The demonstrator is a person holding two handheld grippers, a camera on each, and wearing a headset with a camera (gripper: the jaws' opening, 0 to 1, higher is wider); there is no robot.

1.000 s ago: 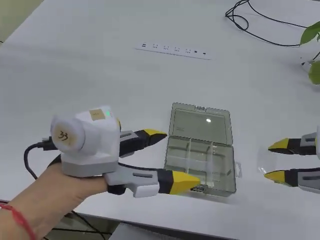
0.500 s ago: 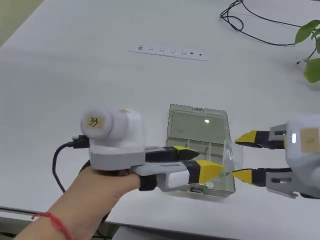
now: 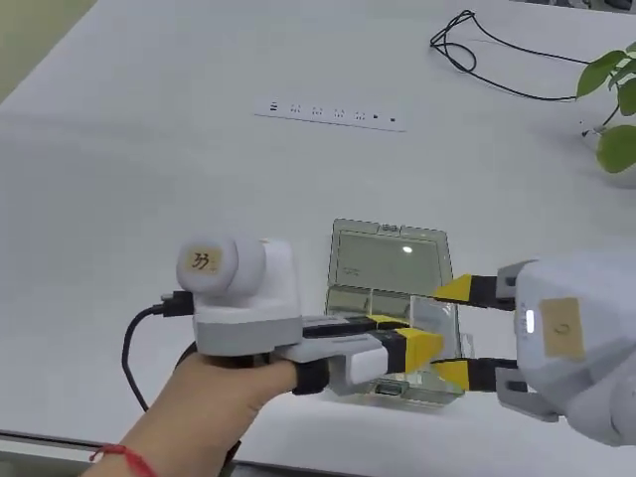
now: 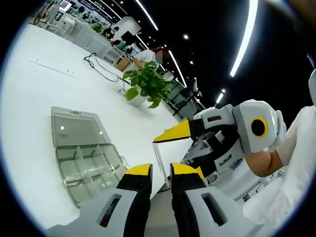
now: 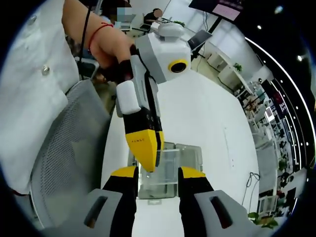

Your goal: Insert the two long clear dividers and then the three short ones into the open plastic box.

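white bench (image 3: 149, 149): one open box (image 3: 388, 260), one clear divider (image 5: 165, 168), left tool (image 3: 422, 343), right tool (image 3: 449, 331).

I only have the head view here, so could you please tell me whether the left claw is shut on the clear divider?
Observer: It looks so. In the left gripper view the jaws of the left claw stand almost together, and the thin edge of the clear divider runs into the gap.
Operator: Thank you. Is the right claw holding it too?
Observer: The right gripper view shows the divider spanning from one jaw of the right claw to the other, apparently touching both.
Operator: Is the box partly filled?
Observer: Yes. The left gripper view shows the base of the plastic box unobstructed, with dividers standing in it. I cannot count them.
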